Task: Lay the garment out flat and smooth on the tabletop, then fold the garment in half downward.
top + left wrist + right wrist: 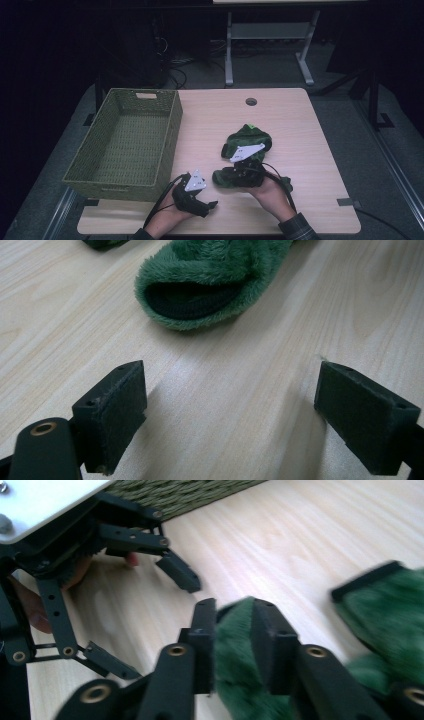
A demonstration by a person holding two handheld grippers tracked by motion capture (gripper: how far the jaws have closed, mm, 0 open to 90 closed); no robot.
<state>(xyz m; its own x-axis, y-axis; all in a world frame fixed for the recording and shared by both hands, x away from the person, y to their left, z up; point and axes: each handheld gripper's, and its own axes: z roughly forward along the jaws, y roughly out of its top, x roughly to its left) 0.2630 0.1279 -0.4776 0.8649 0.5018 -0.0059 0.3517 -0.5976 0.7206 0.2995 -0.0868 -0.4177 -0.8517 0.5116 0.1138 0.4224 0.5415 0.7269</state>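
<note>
Two fuzzy green slippers lie on the wooden table [295, 125]. The near slipper [225, 178] has its edge pinched between the jaws of my right gripper [234, 630], whose pads press on the green plush [232, 670]. The far slipper [249, 137] rests just behind it, partly hidden by the gripper's grey plate. My left gripper [211, 199] sits low near the table's front edge, left of the slippers. It stands open [230, 410] with bare wood between its pads, facing the dark mouth of the near slipper [210, 285]. The right gripper view also shows the open left gripper [150, 620].
A green woven basket [172, 131] stands on the table's left side, with nothing visible inside, and its wall [185, 495] shows behind the left gripper. A round cable hole [251, 101] is at the table's back. Table legs and cables lie on the floor beyond.
</note>
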